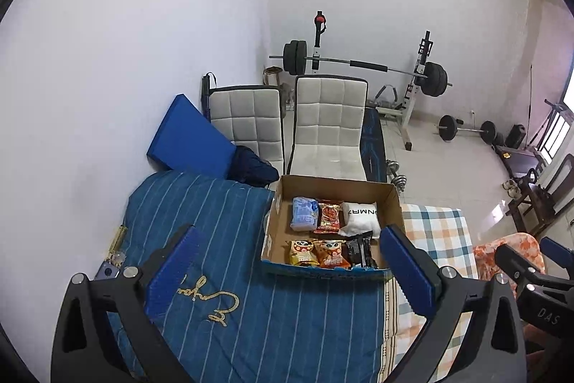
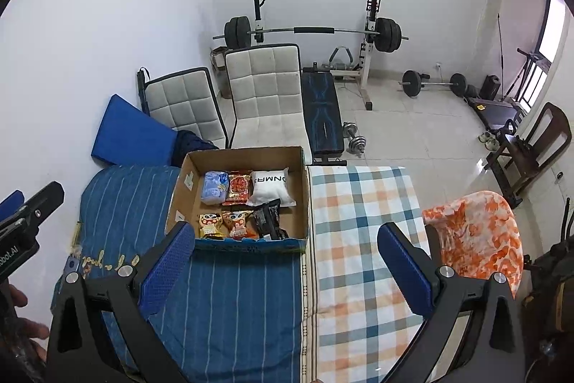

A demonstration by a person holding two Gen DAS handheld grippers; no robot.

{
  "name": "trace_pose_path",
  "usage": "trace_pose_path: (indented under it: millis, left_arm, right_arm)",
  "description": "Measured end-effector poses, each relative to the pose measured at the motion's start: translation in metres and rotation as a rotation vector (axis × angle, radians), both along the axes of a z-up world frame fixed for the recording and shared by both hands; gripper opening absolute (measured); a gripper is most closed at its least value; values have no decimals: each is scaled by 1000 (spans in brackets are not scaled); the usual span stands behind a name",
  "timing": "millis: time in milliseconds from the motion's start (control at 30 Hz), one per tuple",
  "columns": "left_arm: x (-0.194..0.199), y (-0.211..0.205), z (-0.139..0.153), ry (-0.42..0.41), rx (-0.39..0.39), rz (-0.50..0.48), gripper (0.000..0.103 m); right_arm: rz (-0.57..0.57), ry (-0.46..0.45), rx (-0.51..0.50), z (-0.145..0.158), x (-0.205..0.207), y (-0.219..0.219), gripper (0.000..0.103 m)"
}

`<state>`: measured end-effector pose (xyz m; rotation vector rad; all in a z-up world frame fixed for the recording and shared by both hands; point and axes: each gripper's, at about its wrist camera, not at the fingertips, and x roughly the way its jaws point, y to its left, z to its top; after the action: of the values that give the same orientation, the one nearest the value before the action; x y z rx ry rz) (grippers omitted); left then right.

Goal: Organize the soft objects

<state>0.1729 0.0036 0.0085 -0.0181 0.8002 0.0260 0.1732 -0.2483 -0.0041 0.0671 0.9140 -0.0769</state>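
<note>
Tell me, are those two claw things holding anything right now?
No. The left gripper and right gripper are both open and hold nothing; the soft packets sit in the cardboard box.

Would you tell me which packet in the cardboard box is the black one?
The black packet lies at the right end of the near row in the cardboard box, beside two orange panda-print snack bags; the rest are blue, red and white.

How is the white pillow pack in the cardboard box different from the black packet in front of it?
The white pillow pack is puffy and lies in the back row of the cardboard box; the black packet is flatter and lies in the front row. The white pillow pack carries large dark letters, while the black packet shows only small light print, too small to read. The black packet lies tilted, its top corner overlapping the white pillow pack. Both lie on the box's right side.
</note>
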Motion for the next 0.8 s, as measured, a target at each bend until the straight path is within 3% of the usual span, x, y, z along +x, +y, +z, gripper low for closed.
trace_pose_path:
  millis: [800]
  left_arm:
    - [3, -15, -1, 6, 63, -21, 103]
  right_arm:
    - [-17, -9, -19, -14, 1, -8, 103]
